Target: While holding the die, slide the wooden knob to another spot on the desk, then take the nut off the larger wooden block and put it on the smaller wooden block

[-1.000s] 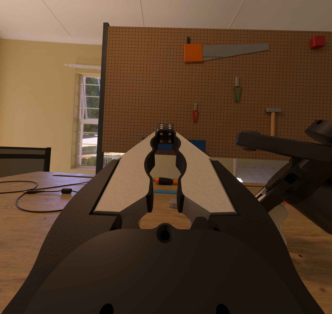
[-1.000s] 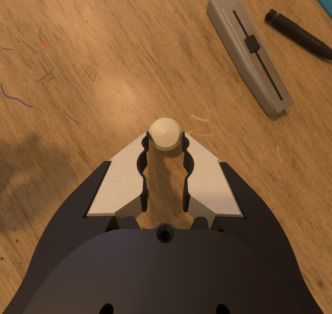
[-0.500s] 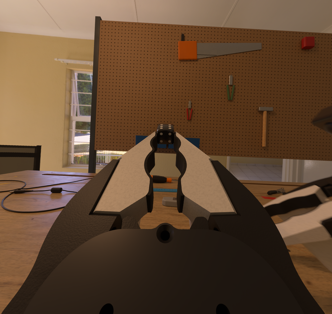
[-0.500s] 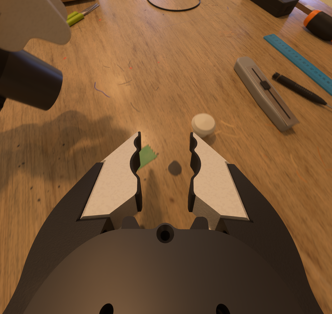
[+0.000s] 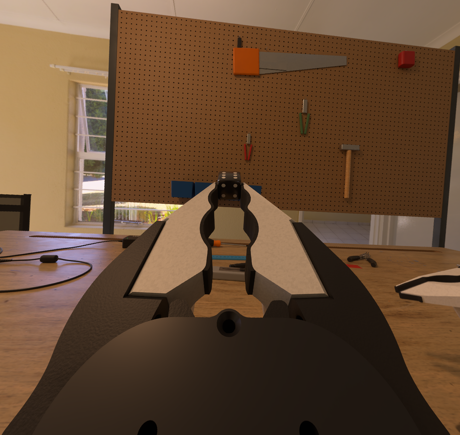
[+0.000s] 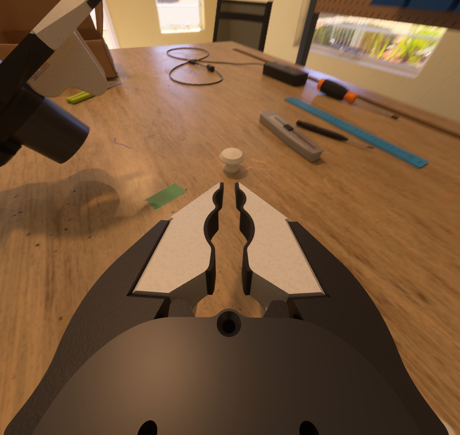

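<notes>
Cardboard box (image 6: 15, 12) at far left of the desk (image 6: 323, 249); we can't see inside it. Ruler (image 6: 356, 130) bears marks we leave unread. We see the left gripper (image 5: 229, 189) clamped on the black die (image 5: 229, 186) at its tips, held up w/ the pegboard (image 5: 174, 99) behind it. Right gripper (image 6: 229, 186) is nearly closed w/ a narrow gap, holding nothing, above the desk. Wooden knob (image 6: 231, 159) stands upright just beyond its tips, apart from them, near the utility knife (image 6: 290, 135). Nut & blocks aren't in view.
</notes>
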Action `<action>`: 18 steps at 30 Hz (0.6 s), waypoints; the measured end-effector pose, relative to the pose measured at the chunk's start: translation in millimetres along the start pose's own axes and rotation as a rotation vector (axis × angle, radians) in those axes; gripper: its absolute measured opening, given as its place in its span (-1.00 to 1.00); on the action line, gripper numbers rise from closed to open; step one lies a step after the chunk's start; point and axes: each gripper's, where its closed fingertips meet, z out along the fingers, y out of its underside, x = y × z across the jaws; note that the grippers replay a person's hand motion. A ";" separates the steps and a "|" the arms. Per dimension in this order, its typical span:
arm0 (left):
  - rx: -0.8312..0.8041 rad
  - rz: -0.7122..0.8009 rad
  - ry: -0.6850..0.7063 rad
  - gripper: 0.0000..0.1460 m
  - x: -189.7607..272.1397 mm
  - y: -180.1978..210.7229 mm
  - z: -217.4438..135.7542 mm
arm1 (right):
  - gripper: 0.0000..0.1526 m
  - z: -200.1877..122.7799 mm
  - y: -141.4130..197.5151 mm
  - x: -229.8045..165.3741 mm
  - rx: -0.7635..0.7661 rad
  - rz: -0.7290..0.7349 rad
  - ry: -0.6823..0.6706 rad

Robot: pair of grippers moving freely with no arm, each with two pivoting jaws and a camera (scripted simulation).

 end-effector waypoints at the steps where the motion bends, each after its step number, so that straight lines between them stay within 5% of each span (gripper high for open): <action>1: 0.001 -0.003 0.000 -0.78 0.9 0.0 -0.2 | -0.94 -2.1 -2.6 2.5 0.025 -0.020 0.025; 9: -0.023 0.002 0.042 -0.78 16.0 6.3 0.2 | -1.00 -10.3 -18.9 6.1 0.173 -0.131 0.175; 18: -0.038 0.055 0.122 -0.78 36.0 8.4 0.4 | -1.00 -9.6 -20.6 2.1 0.188 -0.160 0.185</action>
